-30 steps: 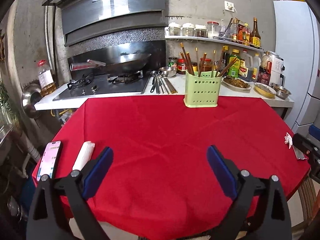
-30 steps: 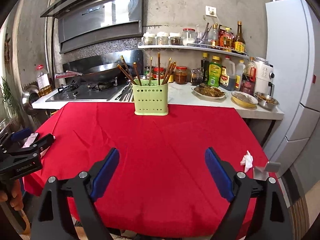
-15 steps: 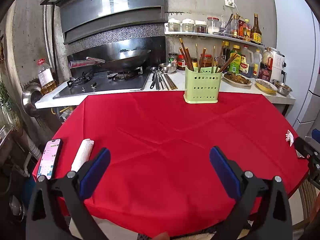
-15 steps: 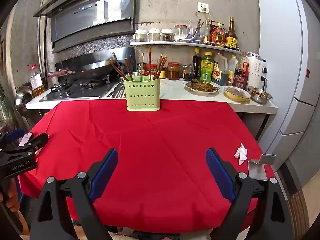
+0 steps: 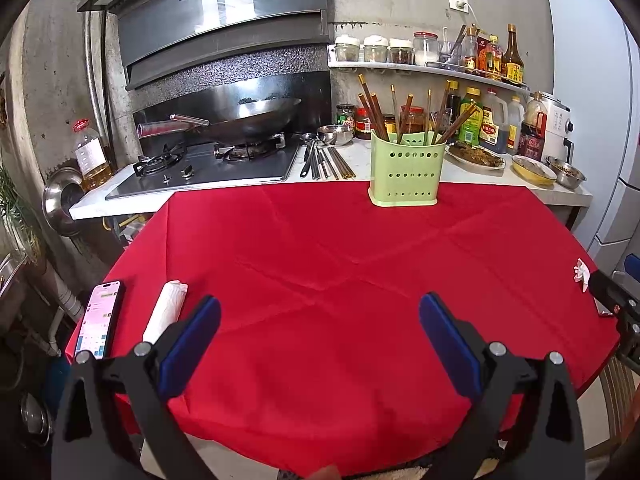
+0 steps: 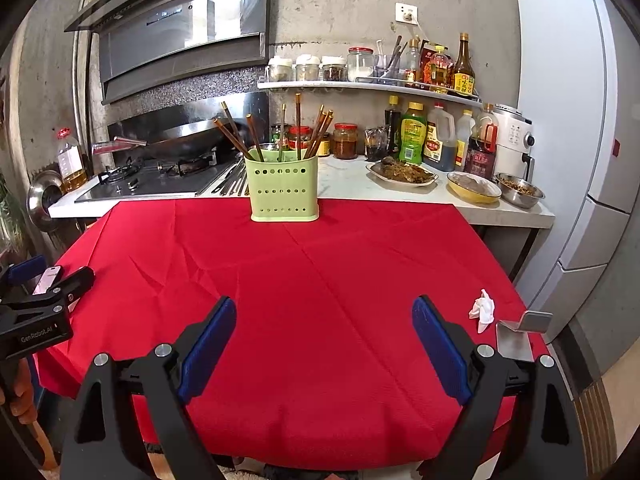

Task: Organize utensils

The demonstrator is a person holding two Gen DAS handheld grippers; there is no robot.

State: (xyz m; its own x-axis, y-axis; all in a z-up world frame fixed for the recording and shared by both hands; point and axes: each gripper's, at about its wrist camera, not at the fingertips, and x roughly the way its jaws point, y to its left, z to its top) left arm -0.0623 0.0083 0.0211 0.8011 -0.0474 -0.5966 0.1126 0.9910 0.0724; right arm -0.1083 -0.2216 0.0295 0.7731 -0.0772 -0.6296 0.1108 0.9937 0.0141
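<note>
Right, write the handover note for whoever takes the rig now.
Left gripper: open, empty, low over the near edge of the red cloth.
Right gripper: open, empty, likewise.
Green holder: upright at the far edge of the cloth, chopsticks standing in it.
Loose utensils: lying on the counter beside the stove, behind the holder.
Done: nothing in hand yet.
Left: probably move the loose utensils into the holder.
</note>
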